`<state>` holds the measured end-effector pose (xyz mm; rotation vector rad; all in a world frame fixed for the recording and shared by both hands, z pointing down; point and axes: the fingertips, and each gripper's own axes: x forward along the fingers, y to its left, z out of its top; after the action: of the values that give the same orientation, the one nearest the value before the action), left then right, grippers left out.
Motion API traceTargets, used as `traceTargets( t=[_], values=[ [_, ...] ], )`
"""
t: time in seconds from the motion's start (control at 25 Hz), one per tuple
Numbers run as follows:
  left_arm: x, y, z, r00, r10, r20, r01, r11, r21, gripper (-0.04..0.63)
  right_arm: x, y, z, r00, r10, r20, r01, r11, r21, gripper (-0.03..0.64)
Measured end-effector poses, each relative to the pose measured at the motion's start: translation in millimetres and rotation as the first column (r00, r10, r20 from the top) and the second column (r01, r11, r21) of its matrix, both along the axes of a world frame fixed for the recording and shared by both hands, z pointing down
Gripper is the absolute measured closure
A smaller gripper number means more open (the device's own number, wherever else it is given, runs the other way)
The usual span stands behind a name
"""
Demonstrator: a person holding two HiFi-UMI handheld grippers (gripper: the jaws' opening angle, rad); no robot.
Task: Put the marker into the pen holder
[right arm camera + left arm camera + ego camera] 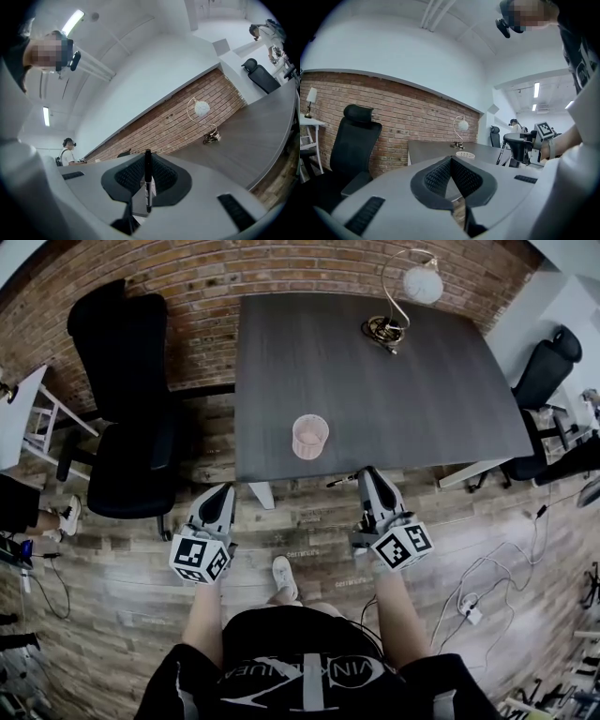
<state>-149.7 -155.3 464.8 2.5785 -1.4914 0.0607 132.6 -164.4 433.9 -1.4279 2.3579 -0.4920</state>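
Observation:
The pen holder (310, 437), a pale pink mesh cup, stands upright near the front edge of the dark grey table (375, 390); it also shows small in the left gripper view (465, 154). My right gripper (368, 472) hovers just off the table's front edge, right of the cup, and is shut on a black marker (342, 481) that sticks out to the left. In the right gripper view the marker (148, 180) stands across the closed jaws (146, 164). My left gripper (221, 489) hangs below the table's front left corner, shut and empty (451, 161).
A curved desk lamp with a white globe (403, 306) stands at the table's far side. A black office chair (127, 409) sits left of the table, another one (544, 367) at the right. Cables and a power strip (469, 610) lie on the wooden floor.

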Motion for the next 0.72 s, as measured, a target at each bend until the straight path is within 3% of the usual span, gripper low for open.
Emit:
traceTargets(
  t=[0.44, 0.72],
  values=[
    [12.9, -48.9, 13.0, 0.998, 0.070, 0.006, -0.070, 0.997, -0.023, 0.581, -3.7, -46.2, -14.2, 0.999, 0.010, 0.045, -0.011, 1.000, 0.019, 0.565],
    [23.5, -65.0, 18.8, 0.995, 0.100, -0.005, -0.100, 0.994, -0.034, 0.583, 0.7, -64.1, -25.8, 0.990, 0.009, 0.137, -0.014, 0.999, 0.038, 0.565]
  ],
)
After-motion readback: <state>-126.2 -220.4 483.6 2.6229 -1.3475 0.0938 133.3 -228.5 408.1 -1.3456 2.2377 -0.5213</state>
